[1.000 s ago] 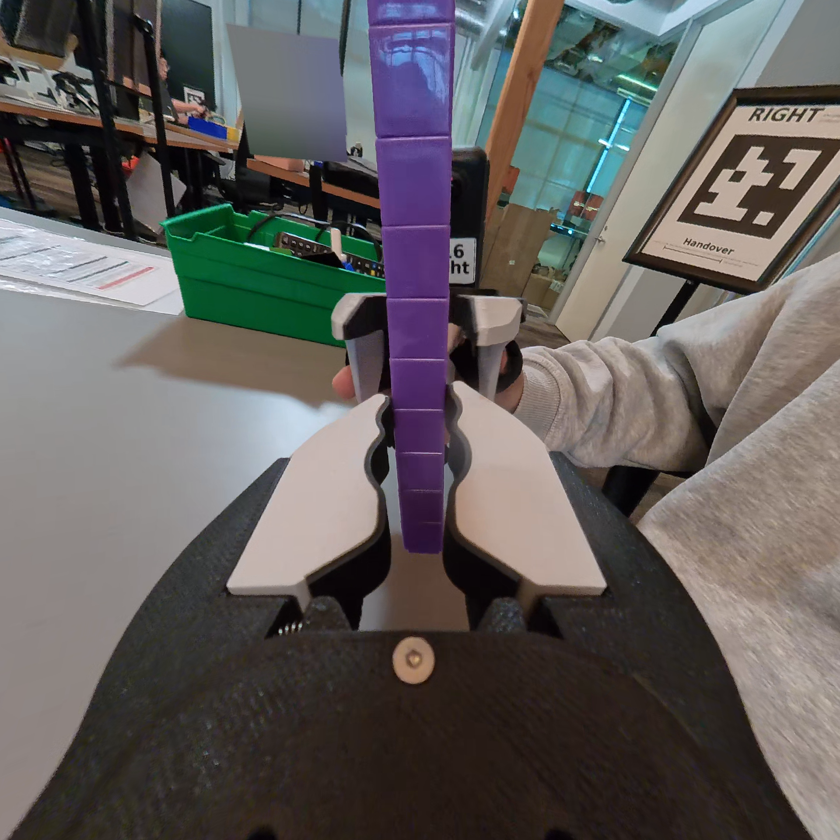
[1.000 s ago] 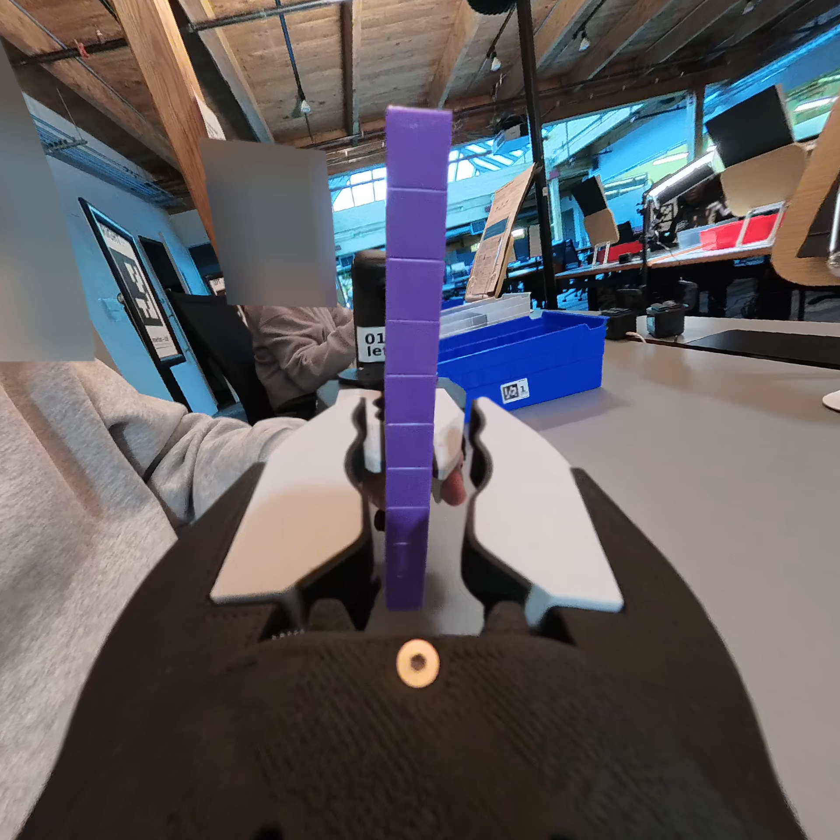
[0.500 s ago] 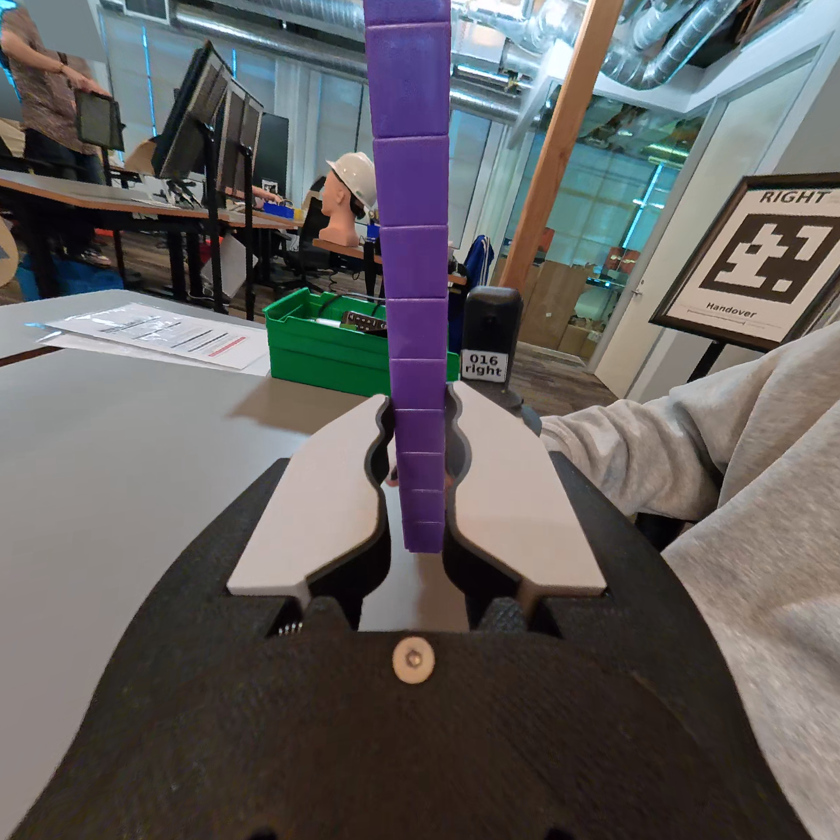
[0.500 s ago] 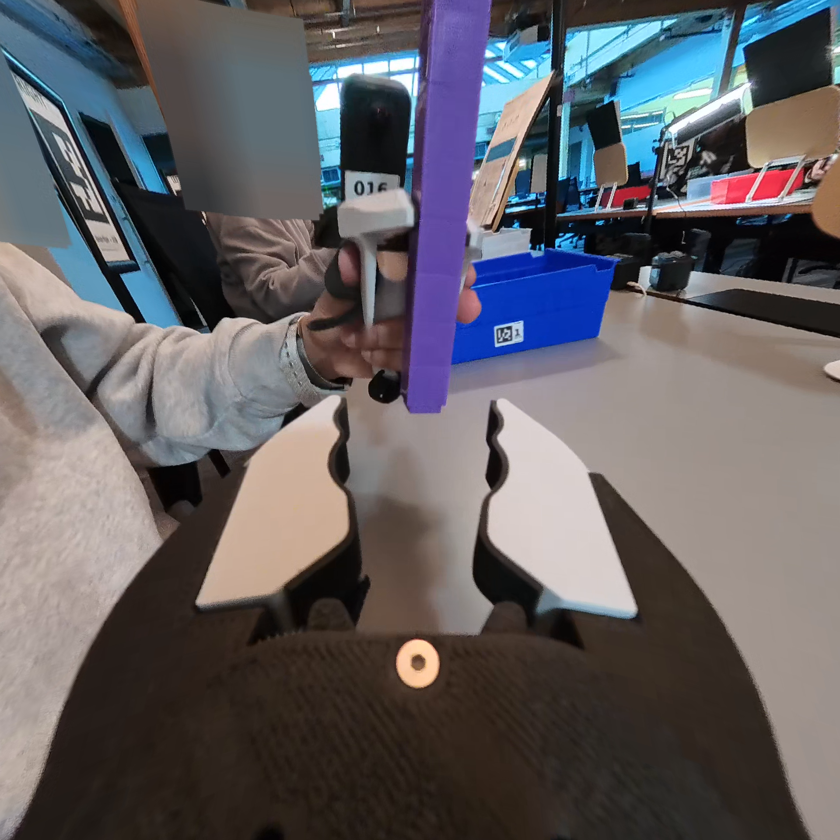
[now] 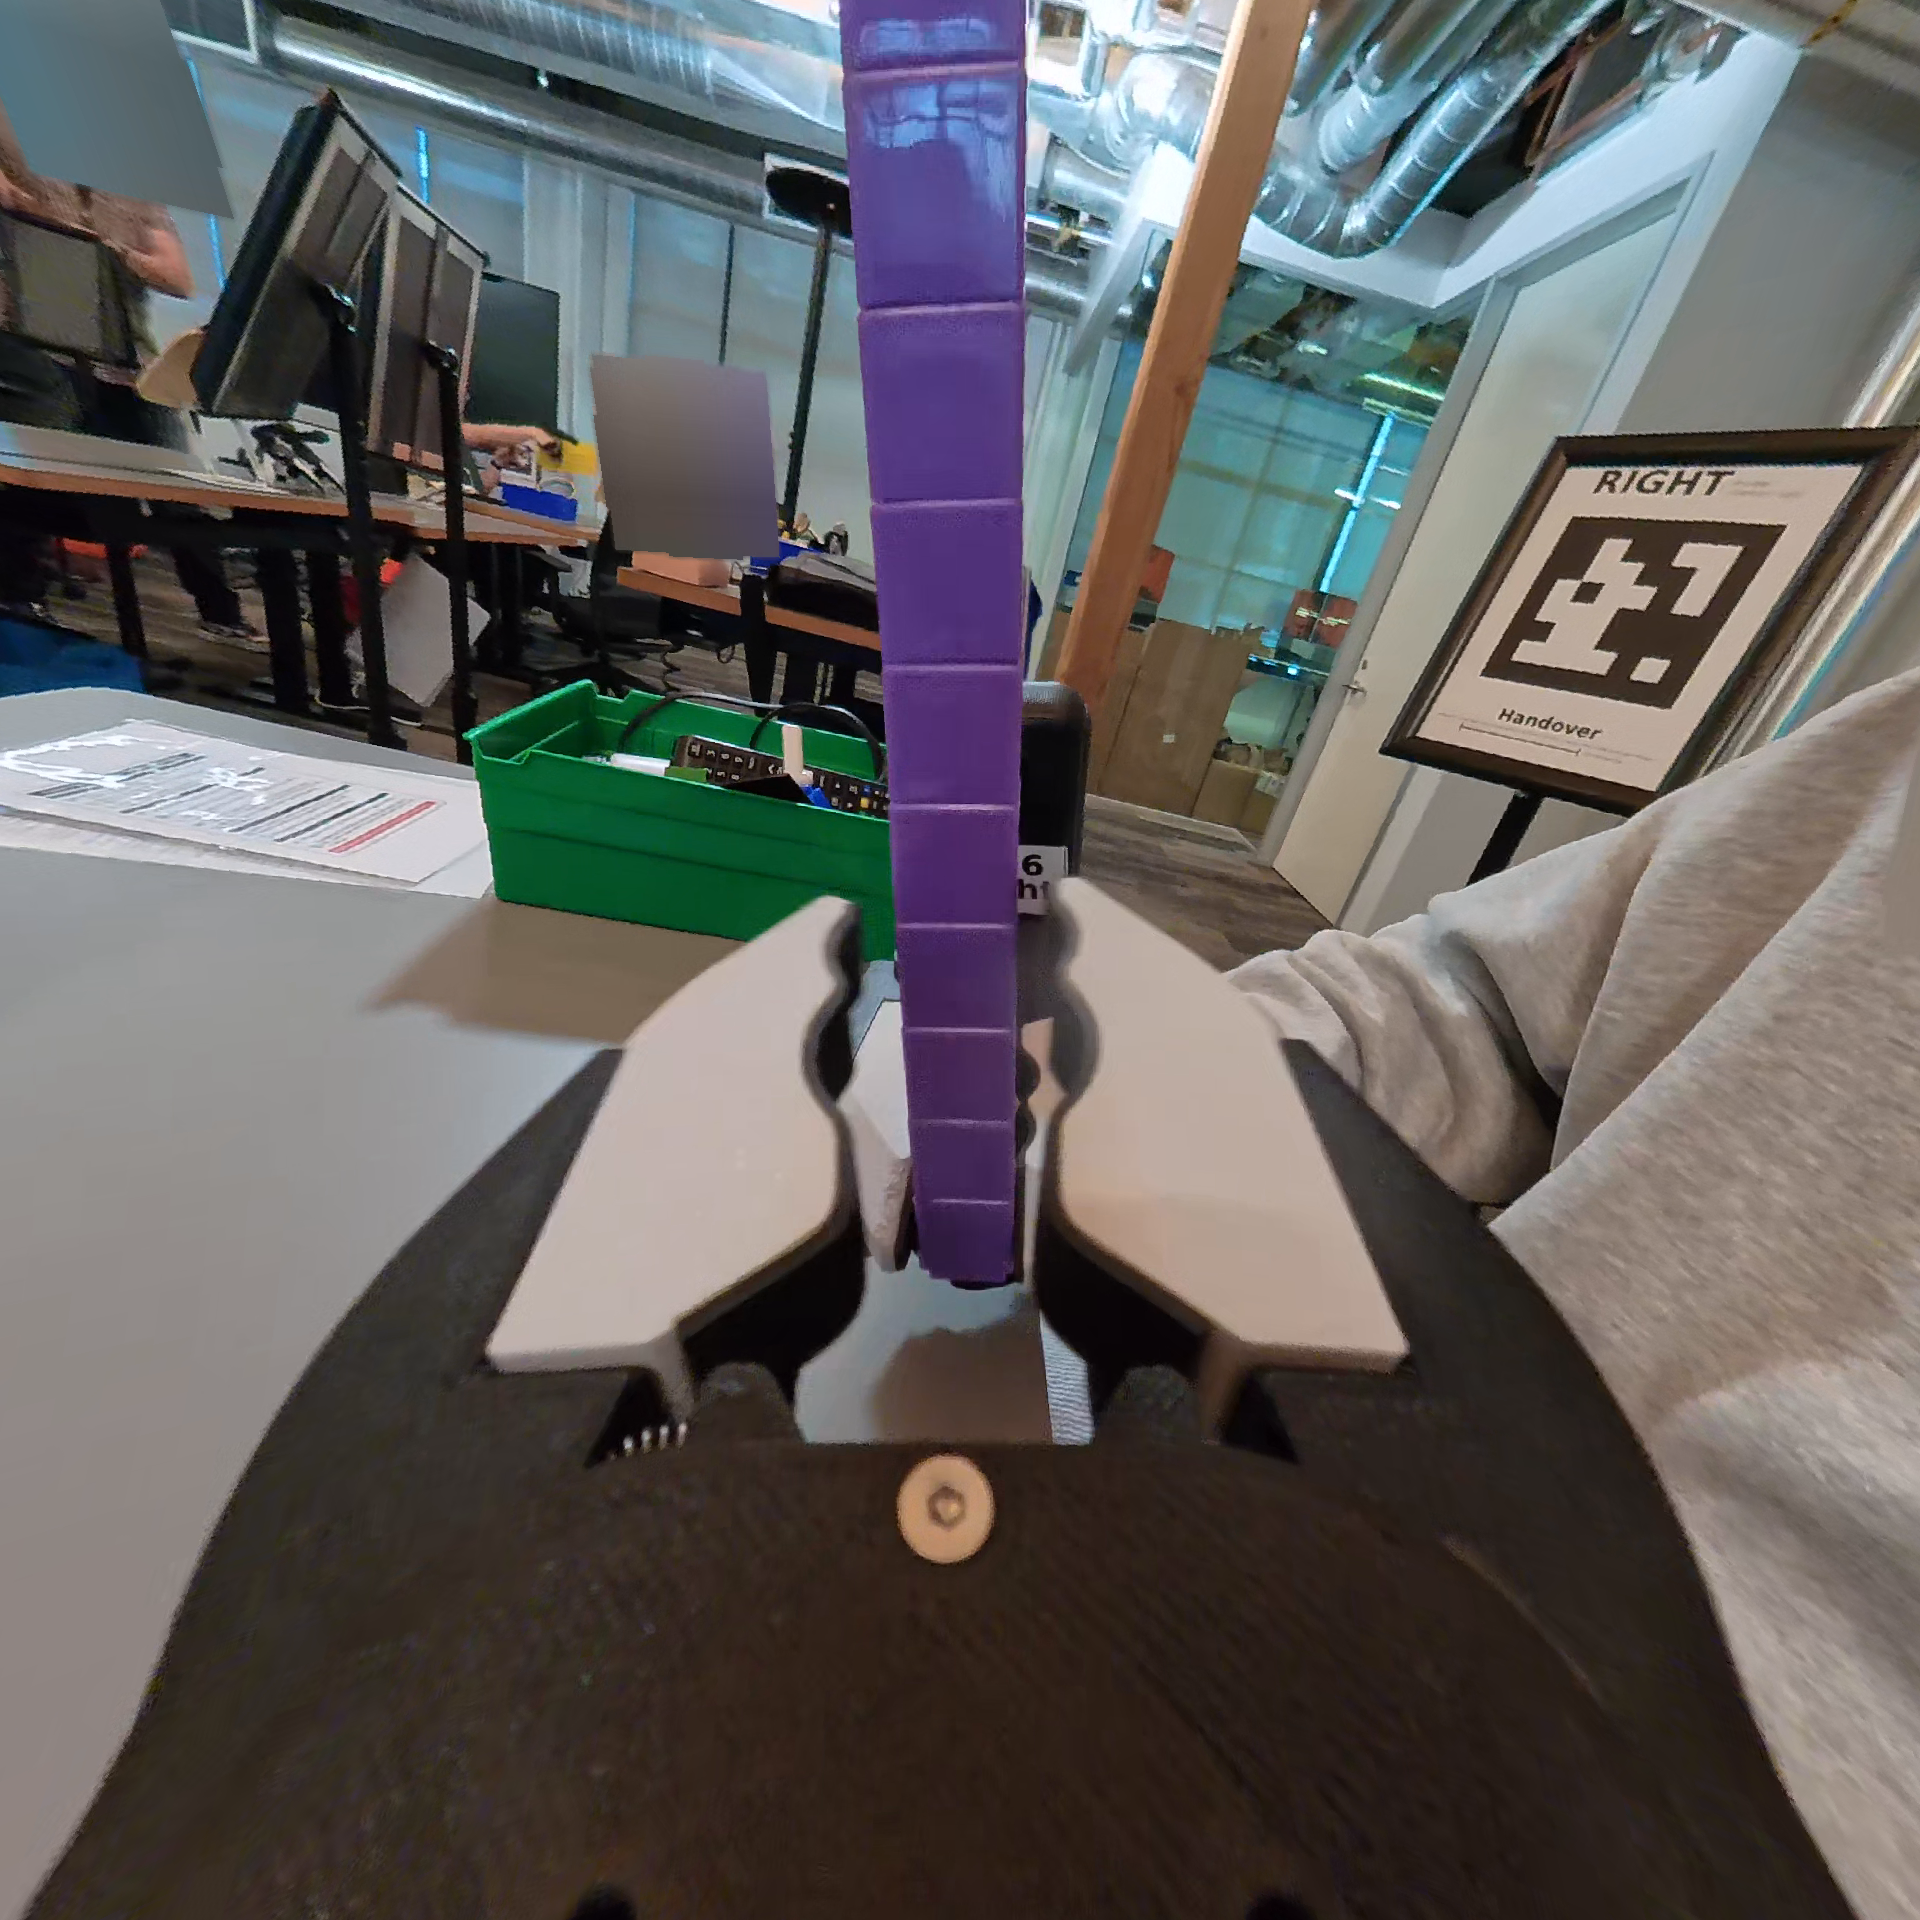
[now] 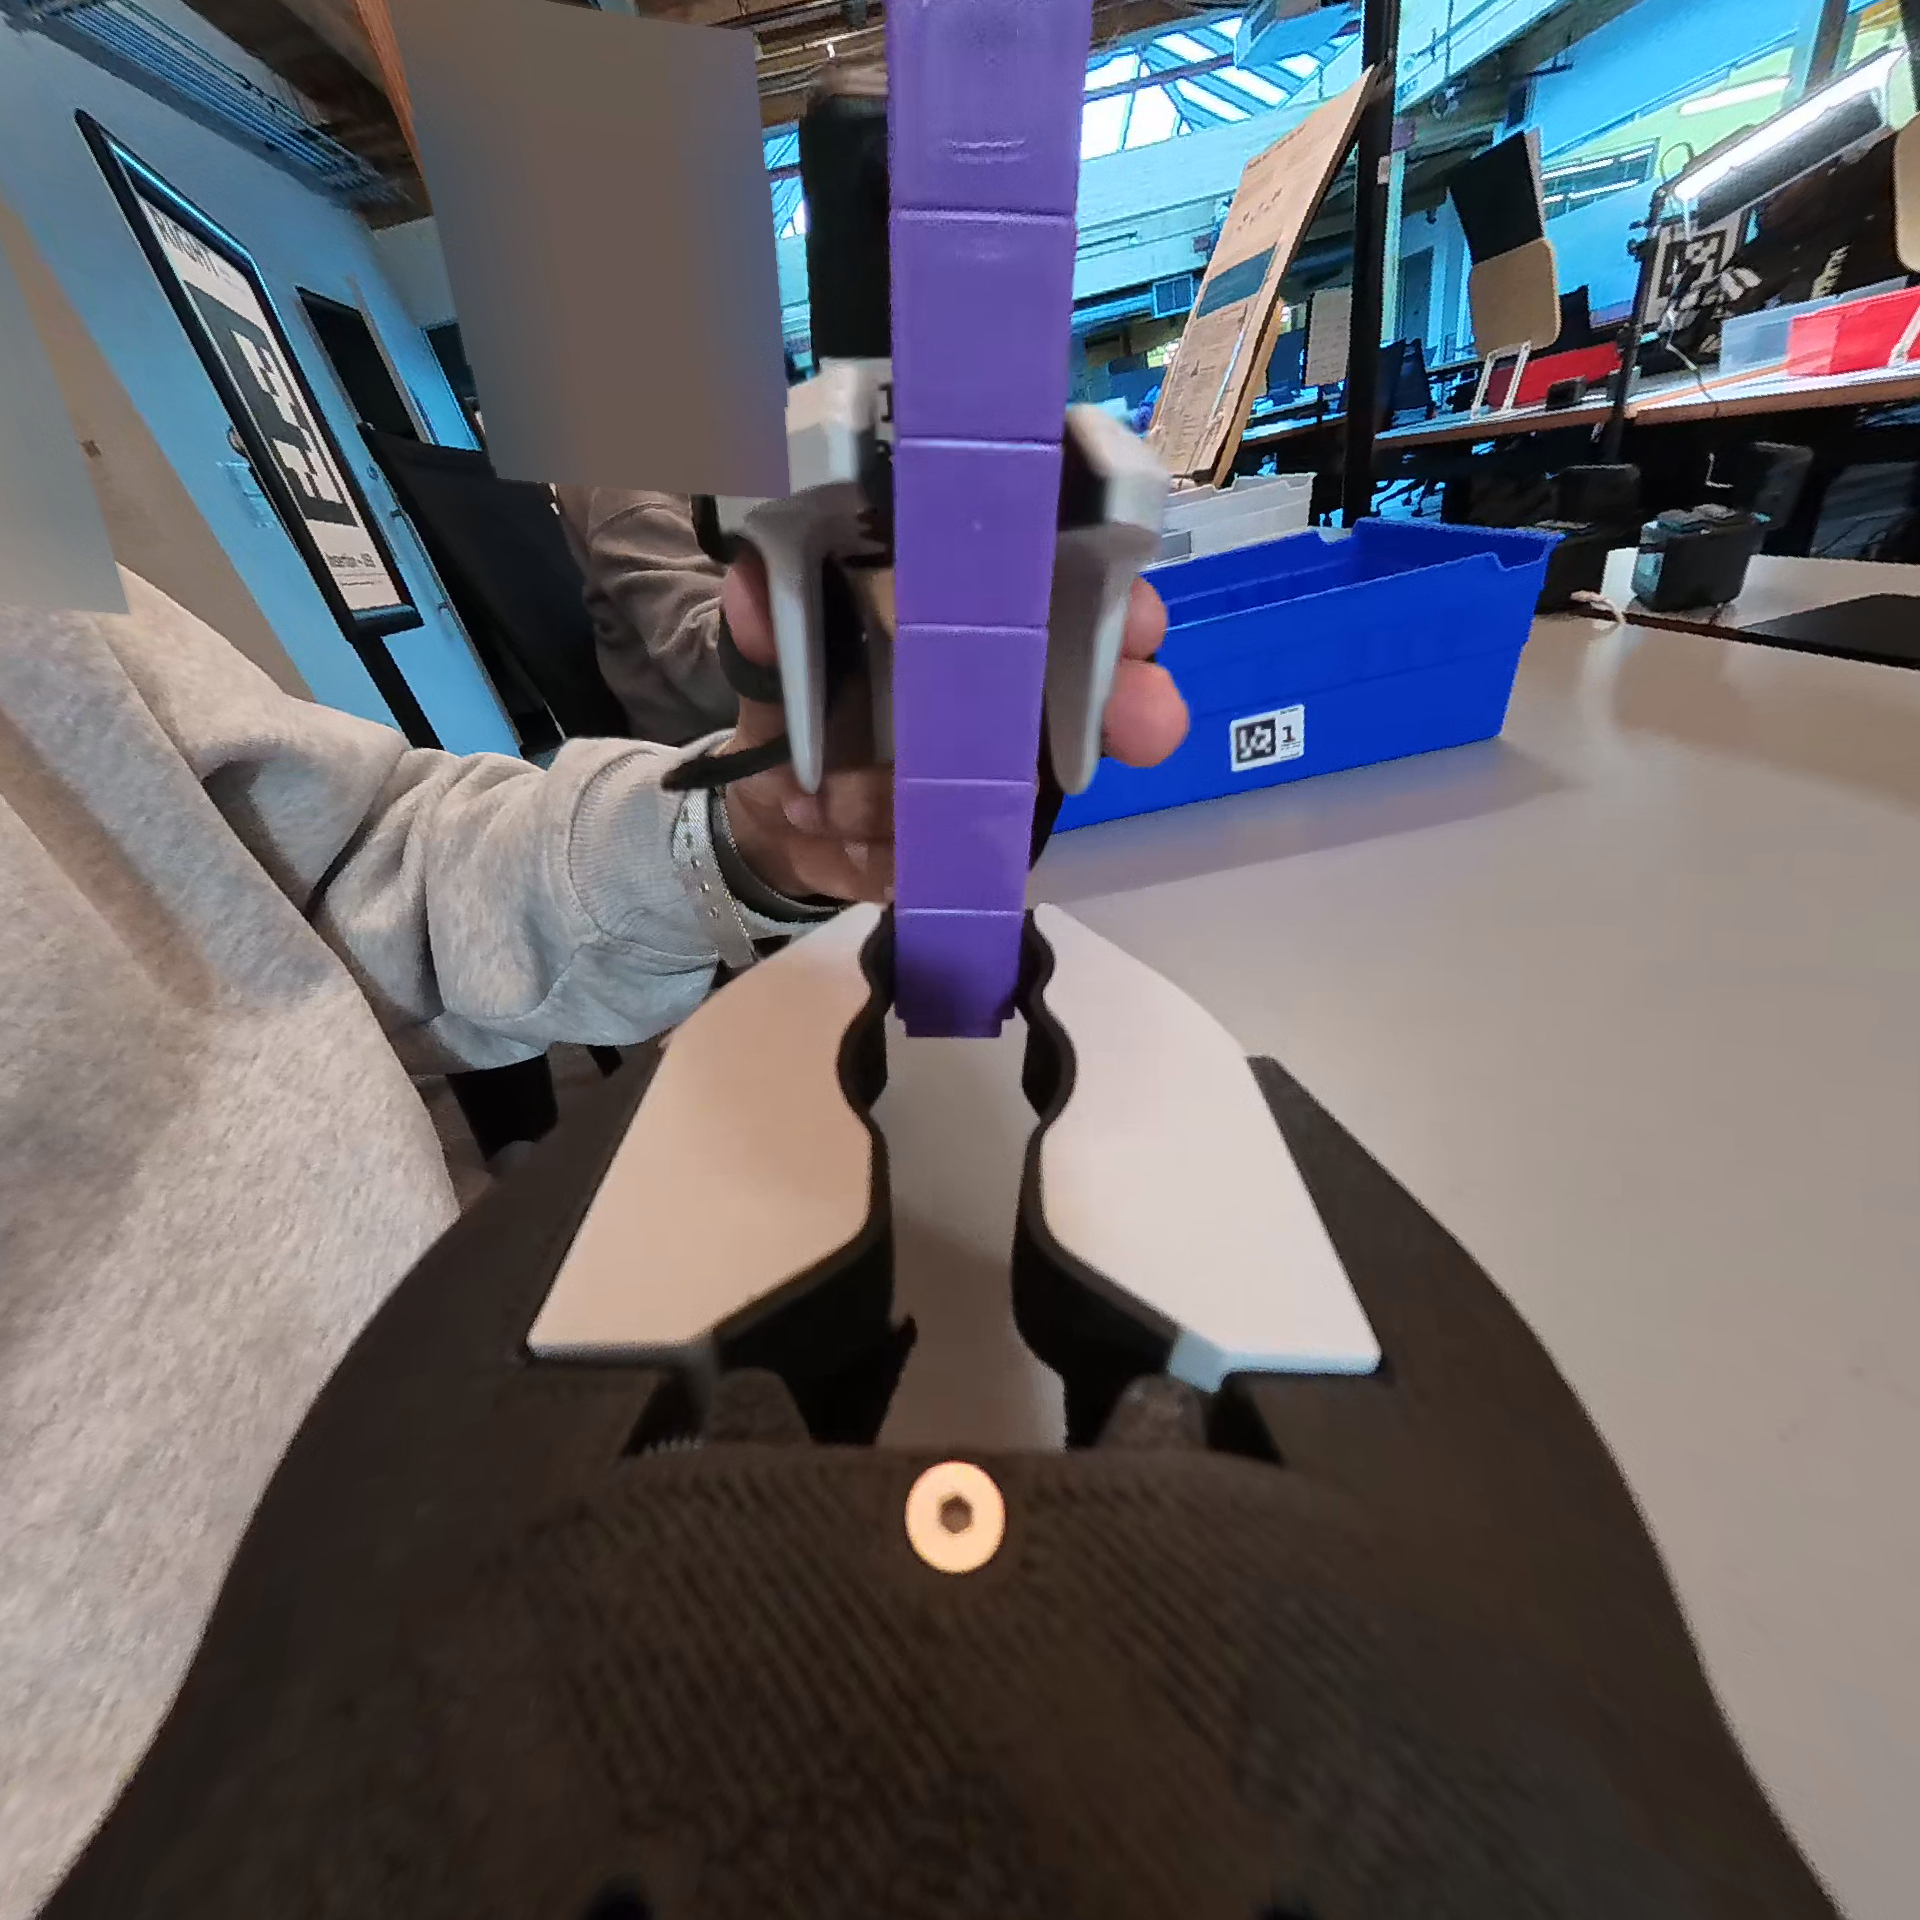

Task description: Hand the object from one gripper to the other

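A tall purple stack of blocks [image 5: 945,582] stands upright between both grippers, above the grey table [image 5: 260,1091]. In the left wrist view my left gripper [image 5: 956,904] is open, with narrow gaps on both sides of the stack. One of the right gripper's fingers [image 5: 878,1153] shows beside the stack's lower end. In the right wrist view my right gripper [image 6: 961,920] is shut on the bottom block of the stack [image 6: 977,540]. The left gripper [image 6: 935,779] sits higher up the stack, its fingers apart from it, held by a hand.
A green bin [image 5: 644,831] with cables and papers [image 5: 229,800] lie on the table at the back left. A framed marker sign [image 5: 1662,613] stands on the right. A blue bin [image 6: 1330,644] sits on the table [image 6: 1558,935]. A grey sleeve [image 6: 468,883] crosses the left. There is about 7 centimeters between the tips of the two grippers.
My right gripper, open and pulled back half a second ago, has moved in and shut on the stack's bottom. My left gripper, shut on the stack before, has opened.
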